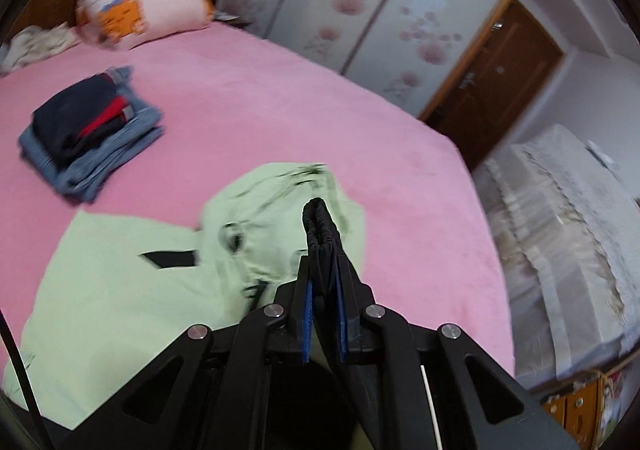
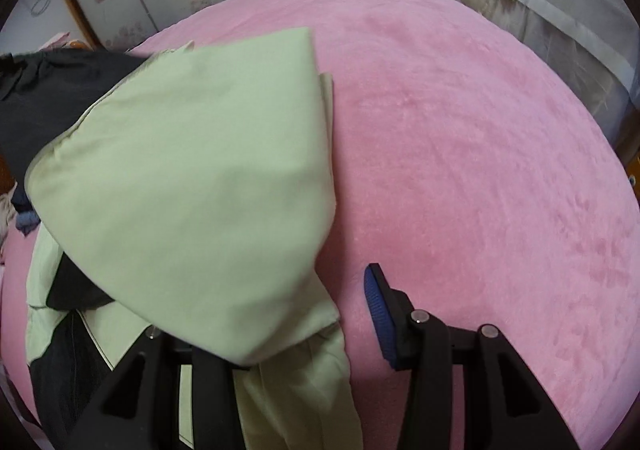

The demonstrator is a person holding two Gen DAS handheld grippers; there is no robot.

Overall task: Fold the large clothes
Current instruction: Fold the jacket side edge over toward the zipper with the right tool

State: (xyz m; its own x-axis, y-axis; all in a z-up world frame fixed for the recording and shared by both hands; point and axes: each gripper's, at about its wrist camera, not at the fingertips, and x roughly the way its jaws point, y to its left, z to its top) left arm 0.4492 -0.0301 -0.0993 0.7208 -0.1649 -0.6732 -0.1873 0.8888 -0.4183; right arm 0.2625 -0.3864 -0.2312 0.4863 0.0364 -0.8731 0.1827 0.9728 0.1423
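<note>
pink bed (image 1: 248, 118) | left gripper (image 1: 323, 274) pinching black ribbed cuff (image 1: 320, 226), green jacket (image 1: 120, 290) below-left | right gripper (image 2: 340, 314) spread; green sleeve (image 2: 192, 186) draped over left finger; nearer

**Black two-finger grippers with blue pads**

The left gripper (image 1: 323, 314) has black angular linkage arms, round silver pivot screws and blue ribbed pads on its fingers. The right gripper (image 2: 320, 314) shows the same black frame, triangular cut-outs and silver screws.

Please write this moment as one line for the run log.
left gripper: shut on black elastic cuff | right gripper: jaws apart, green fabric draped over one finger | green jacket: on pink bed, partly folded
</note>
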